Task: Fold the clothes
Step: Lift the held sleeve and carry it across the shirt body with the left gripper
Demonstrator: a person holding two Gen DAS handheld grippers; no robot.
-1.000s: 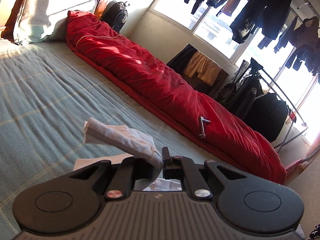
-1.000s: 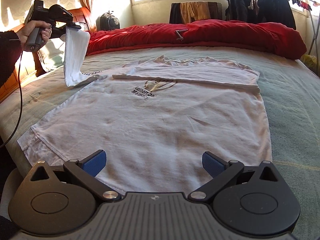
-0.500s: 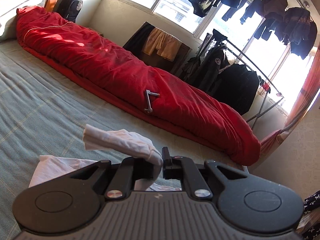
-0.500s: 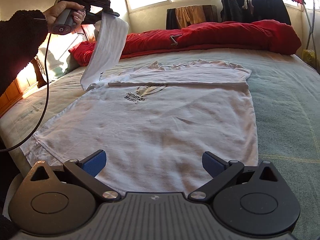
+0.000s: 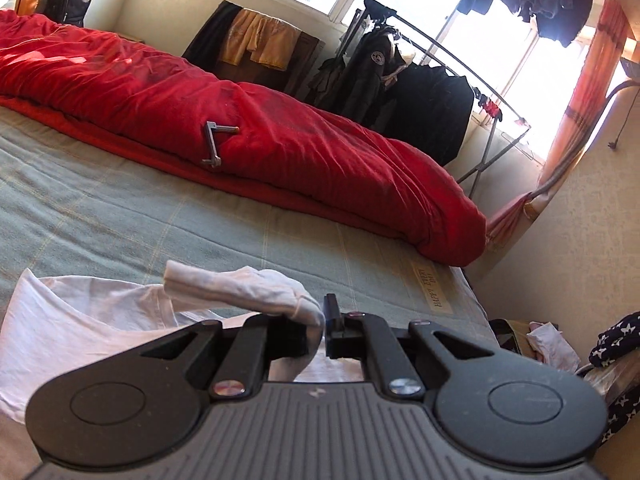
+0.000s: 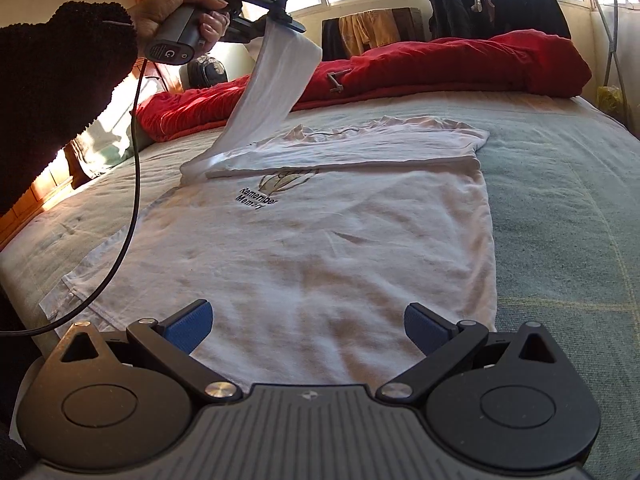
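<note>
A white T-shirt (image 6: 320,240) with a printed chest motif lies flat on the grey-green bed cover (image 6: 568,208), its far sleeve folded across the shoulders. My left gripper (image 5: 323,322) is shut on the near sleeve (image 5: 240,292), which bunches over its left finger. In the right wrist view that left gripper (image 6: 290,26), held in a hand (image 6: 176,8), lifts the sleeve (image 6: 276,80) high above the shirt's upper left. My right gripper (image 6: 306,326) hovers wide open over the shirt's hem, nothing between its blue pads (image 6: 190,322).
A rolled red duvet (image 5: 240,128) runs along the bed's far side with a small grey metal piece (image 5: 214,142) on it. Dark coats hang on a rack (image 5: 420,92) by the window. A black cable (image 6: 128,200) dangles from the left gripper. Clothes lie on the floor (image 5: 552,344).
The left gripper has carried the sleeve up and rightward over the shirt, swinging its view from the pillow end toward the bed's foot. The right gripper stays open by the hem.
</note>
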